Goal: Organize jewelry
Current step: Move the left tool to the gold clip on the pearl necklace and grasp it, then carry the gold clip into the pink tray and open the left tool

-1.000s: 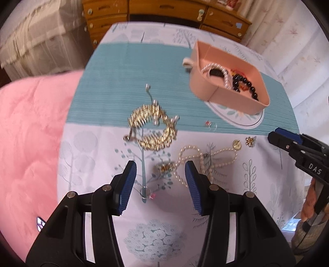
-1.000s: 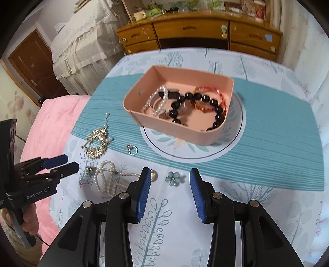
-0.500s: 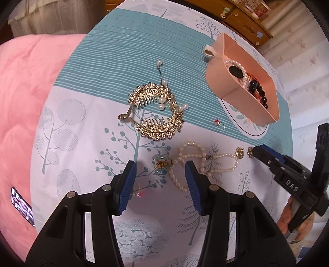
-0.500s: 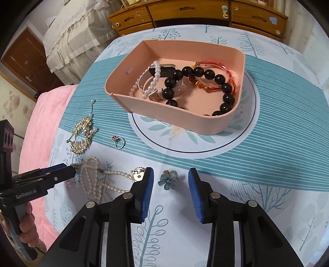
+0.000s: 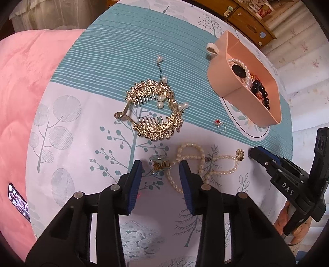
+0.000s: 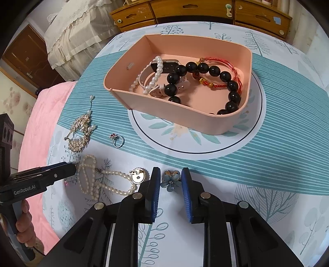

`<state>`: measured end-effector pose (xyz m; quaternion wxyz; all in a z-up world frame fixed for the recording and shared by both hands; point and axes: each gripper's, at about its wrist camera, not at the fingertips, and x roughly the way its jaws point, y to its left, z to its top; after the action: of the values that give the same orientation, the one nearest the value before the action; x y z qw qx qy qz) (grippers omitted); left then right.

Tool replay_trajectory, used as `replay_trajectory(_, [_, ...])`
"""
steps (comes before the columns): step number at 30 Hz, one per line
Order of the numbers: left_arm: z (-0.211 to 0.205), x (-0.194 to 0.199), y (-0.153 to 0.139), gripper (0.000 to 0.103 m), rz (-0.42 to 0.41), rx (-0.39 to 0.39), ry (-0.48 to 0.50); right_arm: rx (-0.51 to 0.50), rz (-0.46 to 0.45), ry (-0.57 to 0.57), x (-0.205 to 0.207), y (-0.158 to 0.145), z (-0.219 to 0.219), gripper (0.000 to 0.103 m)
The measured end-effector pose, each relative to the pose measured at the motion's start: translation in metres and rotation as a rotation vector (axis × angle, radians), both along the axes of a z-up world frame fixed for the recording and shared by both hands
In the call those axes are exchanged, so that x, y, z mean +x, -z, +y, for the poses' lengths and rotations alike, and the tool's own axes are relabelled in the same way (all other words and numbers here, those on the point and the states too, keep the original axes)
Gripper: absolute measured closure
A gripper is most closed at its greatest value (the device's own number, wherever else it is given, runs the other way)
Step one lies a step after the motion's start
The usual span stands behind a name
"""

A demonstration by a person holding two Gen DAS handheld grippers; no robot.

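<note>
Our right gripper stood open astride the blue flower brooch; our left gripper, open too, flanked a gold clip, partly hidden and indistinct.

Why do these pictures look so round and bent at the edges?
Fisheye lenses: in the right wrist view the dresser bows and the corners go black; in the left wrist view the pink tray looks stretched and tilted, yet the gold hair comb stays sharp.
</note>
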<state>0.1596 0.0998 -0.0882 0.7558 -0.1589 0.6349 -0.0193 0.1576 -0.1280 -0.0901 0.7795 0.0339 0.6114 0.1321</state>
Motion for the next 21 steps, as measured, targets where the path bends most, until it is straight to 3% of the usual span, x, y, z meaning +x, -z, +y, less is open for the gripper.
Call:
replay_trajectory(6, [-0.003,0.003,0.002,0.086,-0.002,0.018,-0.013,0.003,-0.003,0.005,-0.001,-0.003,-0.003,0.082])
replay_trajectory(14, [0.001,0.004,-0.003,0.086,-0.029,0.034,-0.035,0.008,-0.008,0.008,-0.005,-0.009,-0.006,0.082])
replay_trajectory(21, [-0.002,0.003,-0.026,0.086,-0.076,0.053,-0.008,0.039,-0.031,0.014,-0.008,-0.025,-0.016,0.082])
